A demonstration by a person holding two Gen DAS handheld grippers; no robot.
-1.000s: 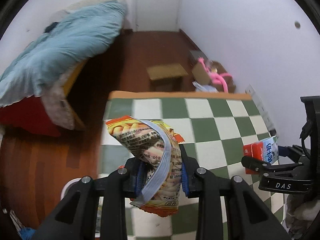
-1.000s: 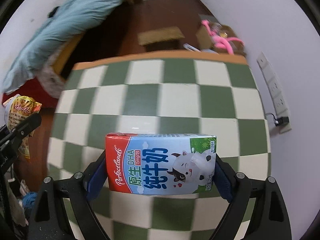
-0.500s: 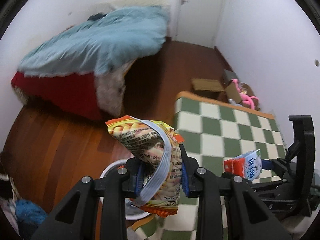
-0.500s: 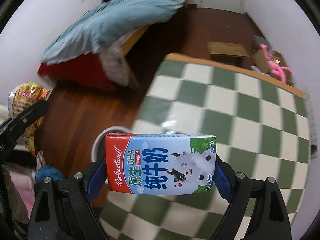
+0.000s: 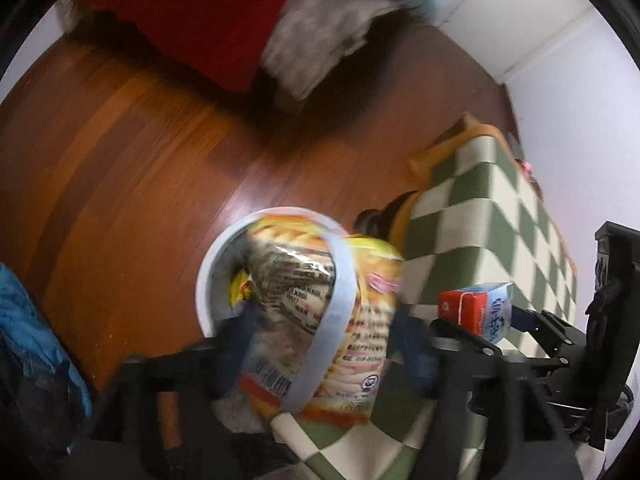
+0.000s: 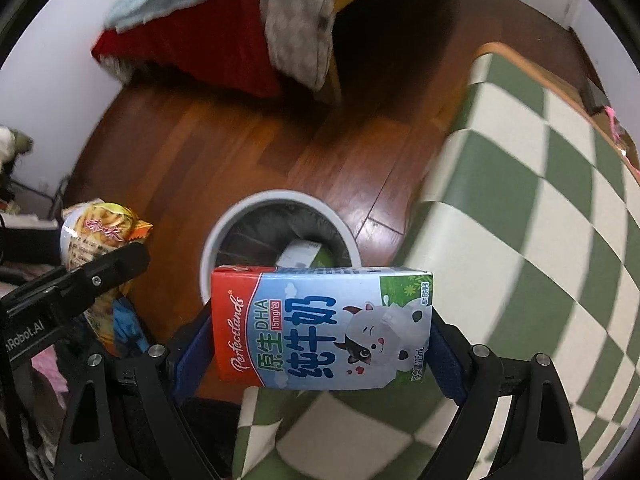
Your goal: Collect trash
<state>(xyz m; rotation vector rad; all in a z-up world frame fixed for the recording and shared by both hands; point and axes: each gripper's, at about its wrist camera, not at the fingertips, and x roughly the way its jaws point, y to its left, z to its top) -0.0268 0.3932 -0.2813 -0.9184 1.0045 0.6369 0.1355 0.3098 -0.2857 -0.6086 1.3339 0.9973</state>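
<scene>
We see the left gripper (image 5: 320, 344) with its jaws opening, a blurred snack bag (image 5: 320, 320) between them. Just beyond the jaws, under the bag, stands a white bin (image 5: 212, 272) on the wooden floor (image 5: 132, 168). To the right of the jaws the right gripper (image 5: 480, 320) clasps a milk carton (image 5: 476, 310) over the checkered bench (image 5: 496, 216).

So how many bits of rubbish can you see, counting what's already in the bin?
3, possibly more hidden. A snack bag sits between the opening left tongs above the white bin, a milk carton is held in the right tongs, and a box lies inside the bin.
</scene>
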